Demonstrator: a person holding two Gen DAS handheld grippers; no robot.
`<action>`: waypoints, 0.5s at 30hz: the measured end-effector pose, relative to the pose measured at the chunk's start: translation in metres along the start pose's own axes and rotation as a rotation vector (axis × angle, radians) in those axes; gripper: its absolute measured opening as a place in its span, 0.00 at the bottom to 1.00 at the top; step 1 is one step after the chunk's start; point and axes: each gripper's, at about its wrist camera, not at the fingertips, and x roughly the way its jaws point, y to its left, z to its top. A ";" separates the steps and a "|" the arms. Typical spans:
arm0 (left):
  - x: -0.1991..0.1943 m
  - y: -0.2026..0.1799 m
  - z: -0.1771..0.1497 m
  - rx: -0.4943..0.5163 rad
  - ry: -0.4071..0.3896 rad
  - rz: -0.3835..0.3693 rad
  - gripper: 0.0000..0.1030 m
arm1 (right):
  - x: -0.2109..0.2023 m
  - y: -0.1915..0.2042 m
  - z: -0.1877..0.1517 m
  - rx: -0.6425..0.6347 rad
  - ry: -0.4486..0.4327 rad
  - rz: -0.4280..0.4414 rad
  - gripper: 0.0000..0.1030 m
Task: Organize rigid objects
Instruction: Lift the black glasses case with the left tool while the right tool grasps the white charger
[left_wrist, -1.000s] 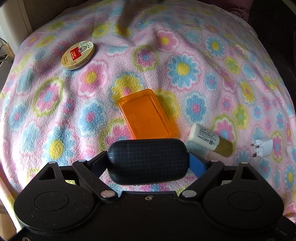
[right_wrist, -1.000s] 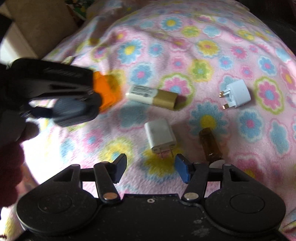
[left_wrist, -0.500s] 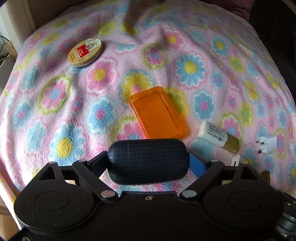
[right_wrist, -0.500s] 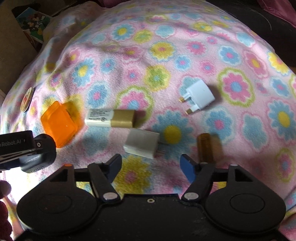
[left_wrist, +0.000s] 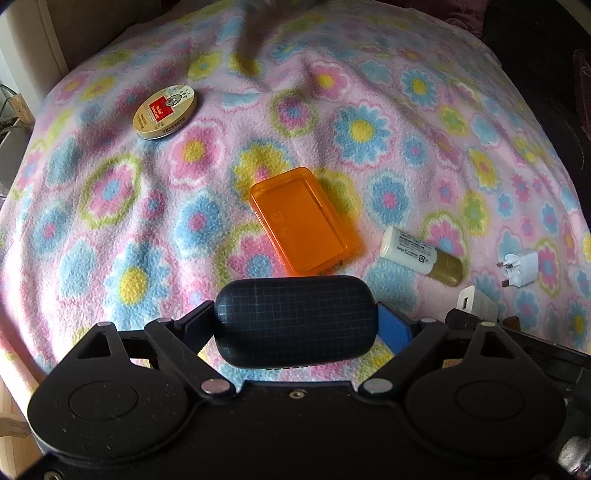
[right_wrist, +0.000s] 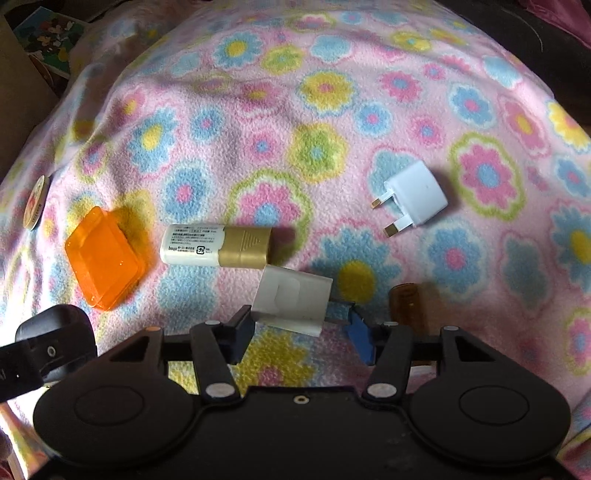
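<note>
Right gripper fingers closing on white charger, its long axis spanning them; left gripper grips dark case

Right wrist view. Blanket underlies everything. Box at left; round tin just beyond it, at frame edge. Tube right of box. Three-pin plug upper right, apart. Charger between gripper jaws, possibly lifted. Small bottle right of charger.
</note>
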 end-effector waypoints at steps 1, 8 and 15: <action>-0.003 -0.001 -0.001 0.001 -0.004 -0.002 0.84 | -0.005 -0.001 -0.001 -0.001 -0.007 0.007 0.53; -0.036 -0.005 -0.010 0.018 -0.038 -0.020 0.84 | -0.046 -0.008 -0.011 -0.020 -0.041 0.053 0.53; -0.076 -0.009 -0.030 0.046 -0.077 -0.037 0.84 | -0.085 -0.014 -0.037 -0.028 -0.063 0.098 0.53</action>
